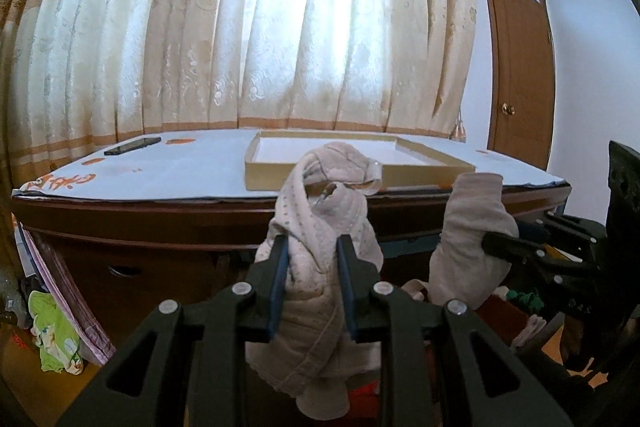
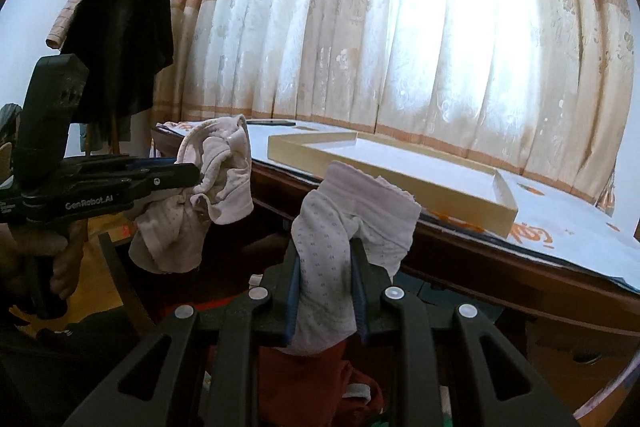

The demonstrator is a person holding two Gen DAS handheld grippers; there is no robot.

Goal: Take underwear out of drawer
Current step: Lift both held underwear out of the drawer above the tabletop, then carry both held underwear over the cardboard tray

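Note:
My left gripper point(image 1: 311, 247) is shut on a pale beige dotted piece of underwear point(image 1: 320, 219) that bunches up between its blue pads and droops below them. In the right wrist view the same left gripper point(image 2: 192, 173) comes in from the left with that garment point(image 2: 200, 195) hanging off its tip. My right gripper point(image 2: 326, 251) is shut on a second pale dotted piece of underwear point(image 2: 340, 227), folded over its fingertips. From the left wrist view this second piece point(image 1: 468, 227) hangs at the right, held by the right gripper point(image 1: 490, 243). Both are lifted in front of the desk. The drawer itself is hidden below.
A dark wooden desk point(image 1: 160, 223) with a white printed cover stands ahead, bearing a shallow cardboard box lid point(image 1: 352, 175) and a dark phone point(image 1: 132, 146). Patterned curtains hang behind it. A door point(image 1: 516, 67) is at right. Dark clothes hang on a rack point(image 2: 120, 39). Red and other clothing point(image 2: 312, 379) lies below.

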